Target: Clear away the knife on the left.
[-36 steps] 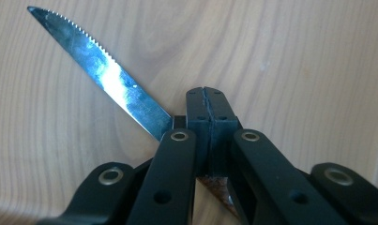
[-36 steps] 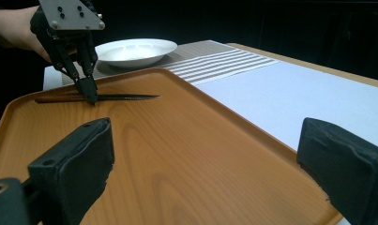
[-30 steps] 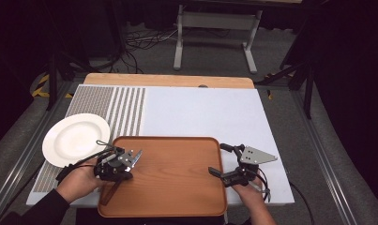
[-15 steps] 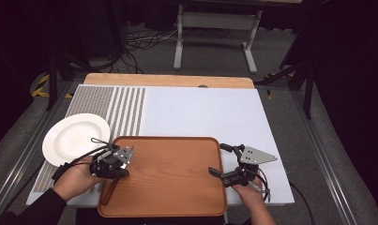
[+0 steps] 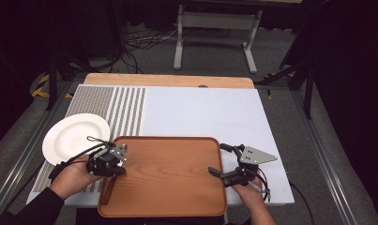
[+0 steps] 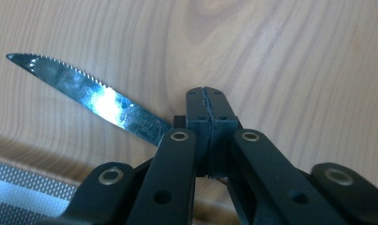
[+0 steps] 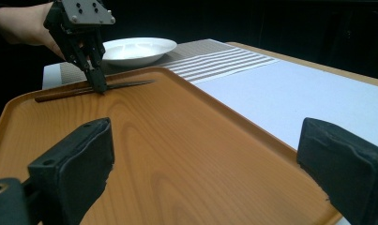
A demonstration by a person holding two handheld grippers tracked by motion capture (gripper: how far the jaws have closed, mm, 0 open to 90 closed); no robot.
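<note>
left tool (image 5: 115,164) has its jaws pressed together, pinching the knife (image 6: 90,96) right where the blade meets the handle. in the left tool's own view the two black jaws meet with no gap, and the serrated shiny blade sticks out to the upper left over the wood grain. knife lies flat on the wooden tray (image 5: 172,187), along the tray's left edge; in the right gripper view its brown handle (image 7: 60,95) runs toward the near left corner and the blade tip points toward the far rim, with the left tool coming down on it steeply from above. a hand holds that tool, forearm in a dark sleeve coming in at bottom left of the high view.

right tool (image 5: 223,161) has its jaws spread wide, nothing between them, sitting at the tray's right rim; in its own view both pads hang over the tray with bare wood in the gap. grey three-cornered plate on top, cable trailing back toward the person.

white plate (image 5: 76,137) is on the worktop (image 5: 200,112) just left of the tray's far left corner, on the striped part of the mat, close to the left tool but apart from it. tray is at the near edge of the worktop, between the two hands.
</note>
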